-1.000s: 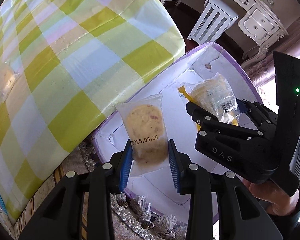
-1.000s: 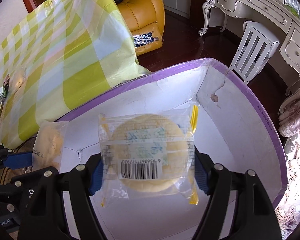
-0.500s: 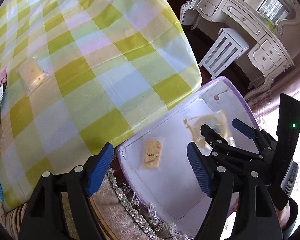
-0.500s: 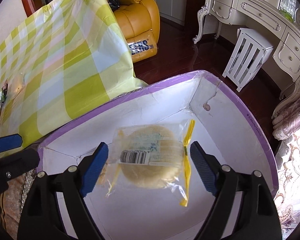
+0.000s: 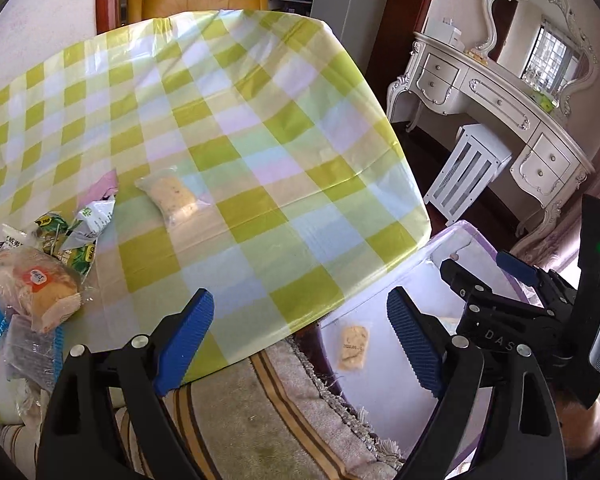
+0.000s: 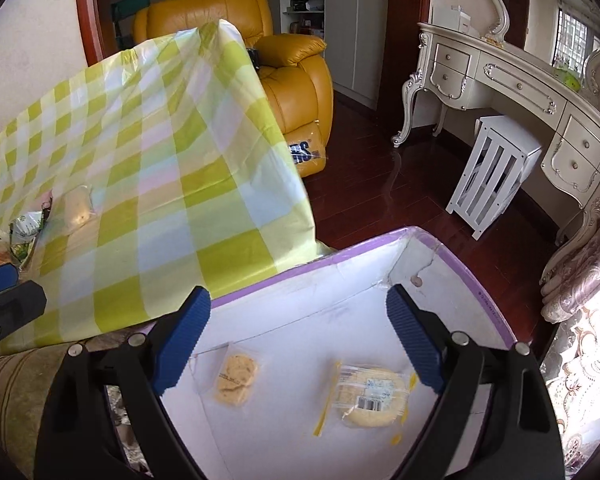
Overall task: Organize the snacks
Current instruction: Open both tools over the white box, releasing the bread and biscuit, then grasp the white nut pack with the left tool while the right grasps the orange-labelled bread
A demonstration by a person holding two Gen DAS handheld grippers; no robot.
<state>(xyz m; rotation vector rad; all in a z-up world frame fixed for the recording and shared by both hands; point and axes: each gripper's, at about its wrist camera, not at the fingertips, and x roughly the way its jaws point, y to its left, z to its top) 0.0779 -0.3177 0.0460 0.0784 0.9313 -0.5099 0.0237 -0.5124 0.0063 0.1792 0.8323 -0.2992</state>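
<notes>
Two snacks lie in the white cardboard box with the purple rim [image 6: 476,280], which sits on the floor beside the table: a small clear-wrapped round biscuit [image 6: 236,378] toward the table side, and a larger clear-wrapped round cake with a barcode label and yellow seal strips [image 6: 370,396] just beside it, apart, both flat on the box floor.

Left gripper [image 5: 300,344]: jaws spread wide, nothing between the blue pads, hanging over the table edge. Right gripper [image 6: 300,344]: jaws likewise wide and empty, above the box.

Left on the yellow-green checked tablecloth [image 5: 260,128]: one clear-wrapped pale biscuit [image 5: 172,198] lying alone, and near the table's left edge a heap comprising a wrapped bread roll with a red sticker [image 5: 36,290], green-and-white packets [image 5: 80,236] and a blue-edged pack [image 5: 28,350].

Judgement: task partly done, two items boxed, at least four left. The lone biscuit looks the easiest next pick.
</notes>
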